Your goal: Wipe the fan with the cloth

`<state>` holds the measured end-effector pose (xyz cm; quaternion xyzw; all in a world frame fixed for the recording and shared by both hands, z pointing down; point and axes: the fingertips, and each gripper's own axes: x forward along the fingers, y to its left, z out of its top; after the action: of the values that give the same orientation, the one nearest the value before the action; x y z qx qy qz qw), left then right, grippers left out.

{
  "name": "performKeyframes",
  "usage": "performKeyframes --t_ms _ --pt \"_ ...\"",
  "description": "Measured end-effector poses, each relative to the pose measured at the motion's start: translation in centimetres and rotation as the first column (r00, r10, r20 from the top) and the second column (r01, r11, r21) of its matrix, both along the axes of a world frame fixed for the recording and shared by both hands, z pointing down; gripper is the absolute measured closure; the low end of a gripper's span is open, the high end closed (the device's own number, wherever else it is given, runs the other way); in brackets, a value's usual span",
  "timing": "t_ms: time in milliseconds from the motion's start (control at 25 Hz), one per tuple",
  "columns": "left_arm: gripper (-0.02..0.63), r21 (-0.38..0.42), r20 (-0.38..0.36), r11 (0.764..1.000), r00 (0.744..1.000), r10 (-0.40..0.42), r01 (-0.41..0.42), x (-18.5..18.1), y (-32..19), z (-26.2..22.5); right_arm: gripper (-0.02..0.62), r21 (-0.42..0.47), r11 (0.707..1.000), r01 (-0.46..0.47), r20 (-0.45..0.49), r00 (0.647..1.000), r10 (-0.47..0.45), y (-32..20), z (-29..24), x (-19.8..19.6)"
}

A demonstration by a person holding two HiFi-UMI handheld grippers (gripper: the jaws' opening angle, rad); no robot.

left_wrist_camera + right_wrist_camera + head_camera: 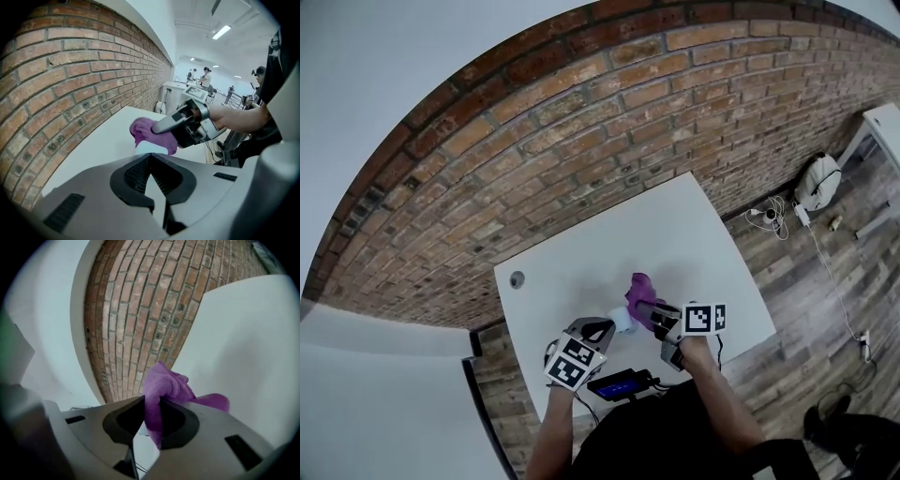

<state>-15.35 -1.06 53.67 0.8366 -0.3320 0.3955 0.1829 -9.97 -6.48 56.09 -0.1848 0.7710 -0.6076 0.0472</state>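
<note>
a: where's the cloth from where you stand?
b: the purple cloth (165,386) is pinched in the right gripper (149,403). its jaws are closed on a fold of it. the rest bunches up past the tips, with one corner trailing off to the side.
a: and the fan?
b: the small pale fan (151,148) stands on the white table (581,253), near the edge closest to the person. the bunched cloth sits over its top and far side, pressed against it.
a: what about the left gripper?
b: the left gripper (606,326) angles down at the fan from the opposite side, its jaws shut together. the fan's pale body sits right at their tips. i can't tell whether they touch it or pinch any part of it.
a: so the two grippers face each other?
b: yes, close together with the fan between them. the brick wall (581,141) runs along the table's far edge.
</note>
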Motion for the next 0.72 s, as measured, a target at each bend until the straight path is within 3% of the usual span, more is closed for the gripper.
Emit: performKeyframes --t_ms 120,160,280,360,560,640,720 --pt "0.600 -0.006 -0.003 1.000 1.000 -0.008 0.008 -0.1 0.0 -0.1 0.520 0.105 0.993 0.056 0.098 0.993 -0.066 0.5 -6.8 -2.4" --pt "0.600 -0.009 -0.004 1.000 1.000 -0.012 0.012 -0.1 0.1 -0.1 0.520 0.141 0.985 0.099 0.087 0.990 -0.112 1.2 -7.9 -3.6" --pt "0.600 -0.016 -0.013 1.000 1.000 -0.015 0.015 0.1 0.3 -0.1 0.520 0.196 0.957 0.214 -0.068 0.977 -0.205 2.8 -6.2 -5.8" --pt "0.600 -0.020 -0.014 1.000 1.000 -0.011 0.011 0.3 0.4 -0.1 0.520 0.170 0.969 0.177 -0.045 0.984 -0.172 2.5 -4.6 -5.1" --pt "0.600 -0.028 -0.008 1.000 1.000 -0.006 0.006 0.1 0.1 -0.3 0.520 0.009 1.000 0.003 0.151 0.988 -0.004 0.2 -0.8 -1.9" --pt "0.600 -0.032 -0.004 0.999 1.000 -0.003 0.003 0.0 0.1 -0.3 0.520 -0.064 0.998 -0.027 0.155 0.987 0.037 0.0 2.0 -1.2" --pt "0.600 -0.034 0.002 0.999 1.000 -0.001 0.001 0.0 0.1 -0.3 0.520 -0.107 0.994 -0.011 0.103 0.994 0.022 0.7 5.2 -1.2"
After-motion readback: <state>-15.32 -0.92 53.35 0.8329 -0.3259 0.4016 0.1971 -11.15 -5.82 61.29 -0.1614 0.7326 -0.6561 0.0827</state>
